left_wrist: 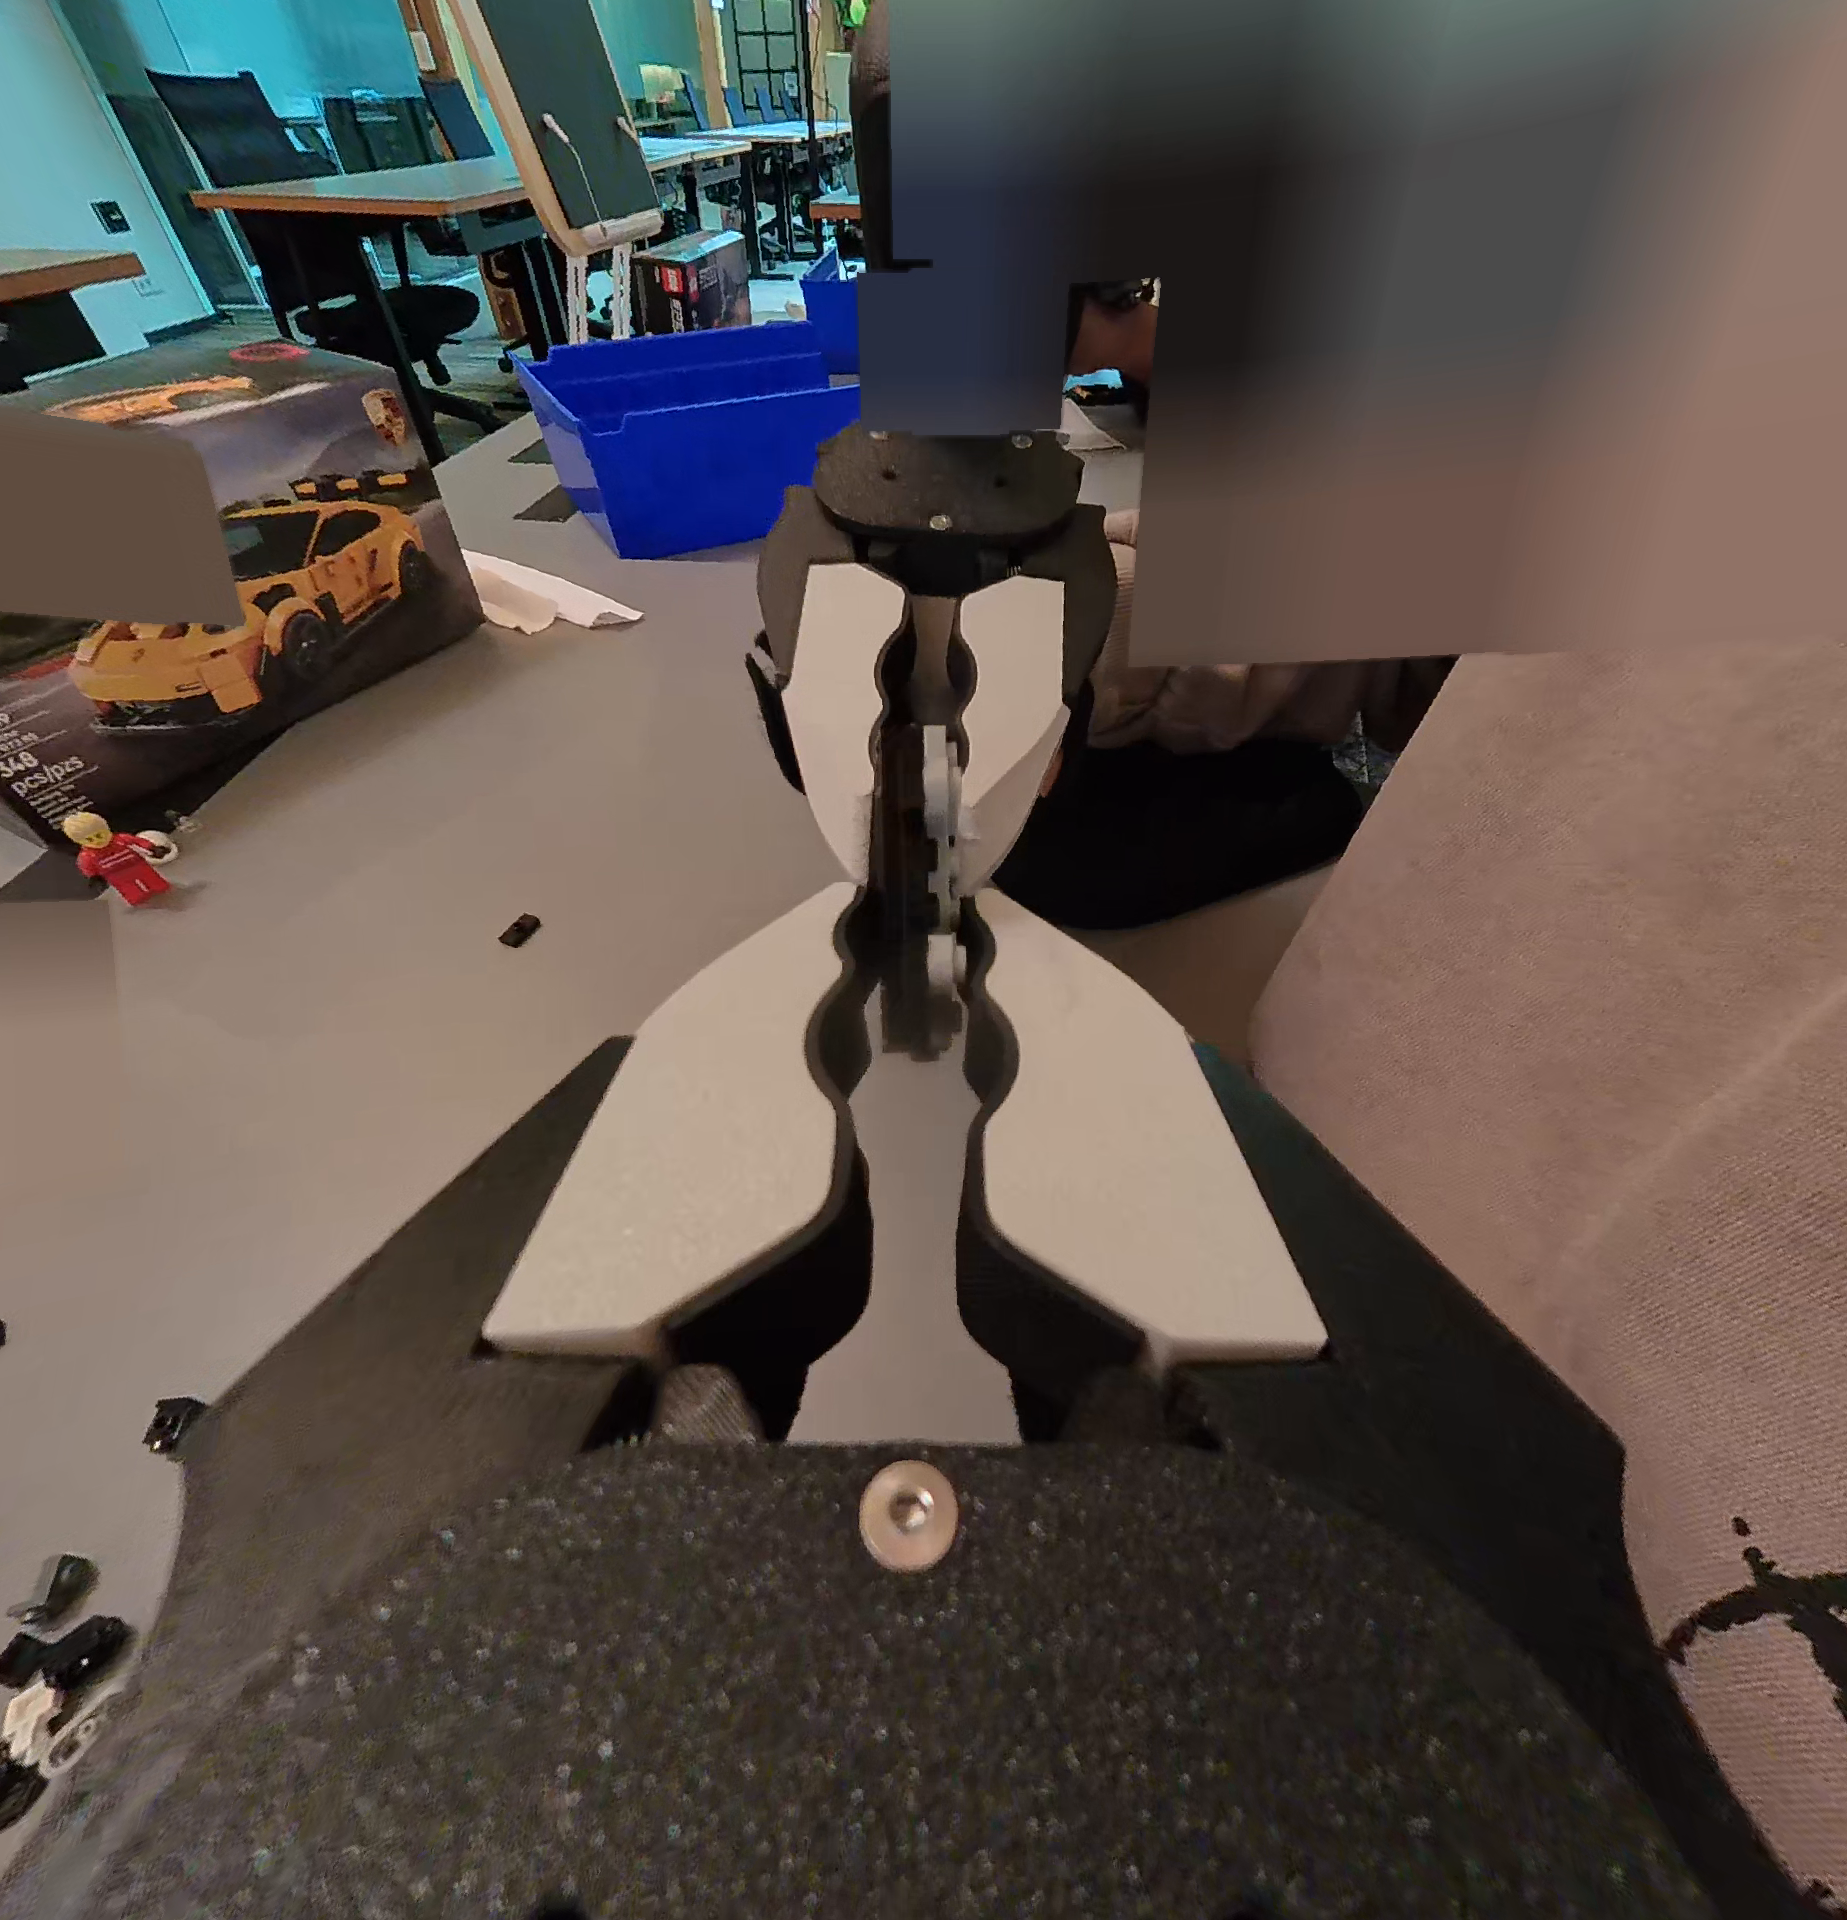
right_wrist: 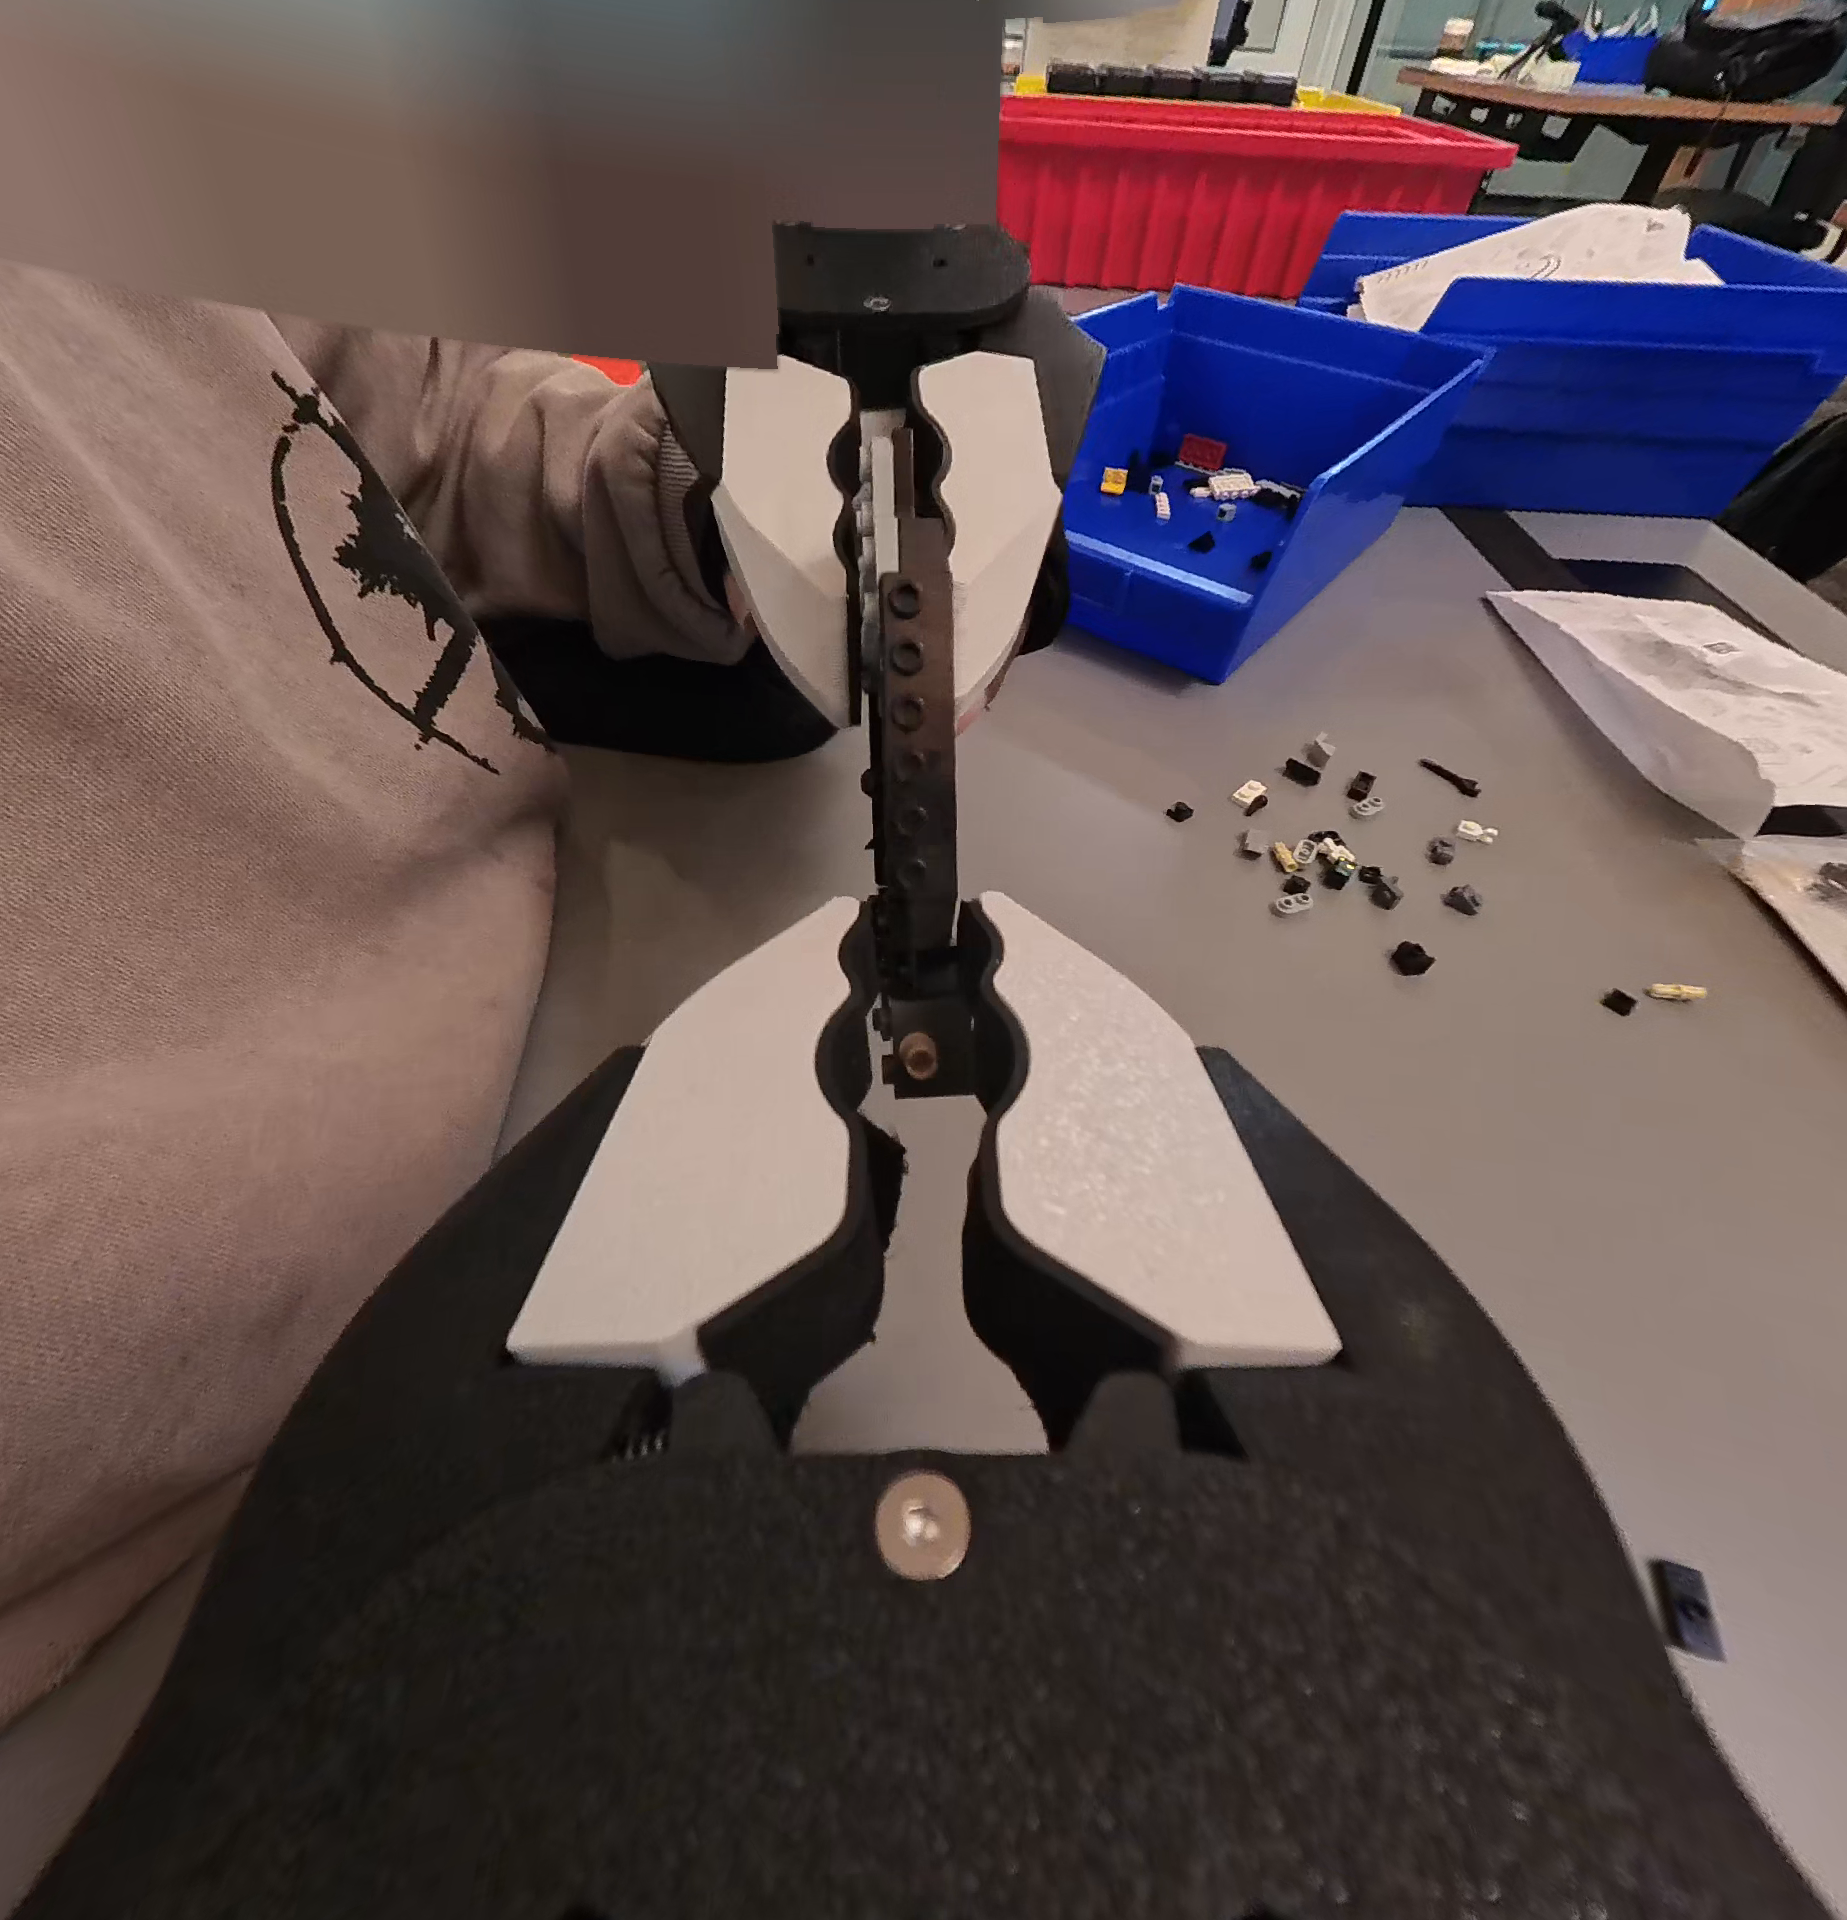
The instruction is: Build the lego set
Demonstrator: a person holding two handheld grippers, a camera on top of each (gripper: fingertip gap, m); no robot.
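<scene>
Both my grippers are clamped on the same lego assembly, one from each end, holding it up in the air over the desk. It's a long black plate with a row of studs and some light grey pieces stacked on one side.

My left gripper has its fingers narrowed down onto the near end in the left wrist view, so the piece runs straight out from between the tips toward the right gripper, which pinches the far end. In the right wrist view it's mirrored: the right gripper fingers are closed on a black block with a tan pin at the end of the assembly, and the left gripper bites the grey end farther out. The plate sits on edge, squarely in the gap between both pairs of fingers, not touching the desk.

Around it: loose pieces scattered to the right, a blue bin with a few more bricks, the set box and a minifigure off to the left.
</scene>
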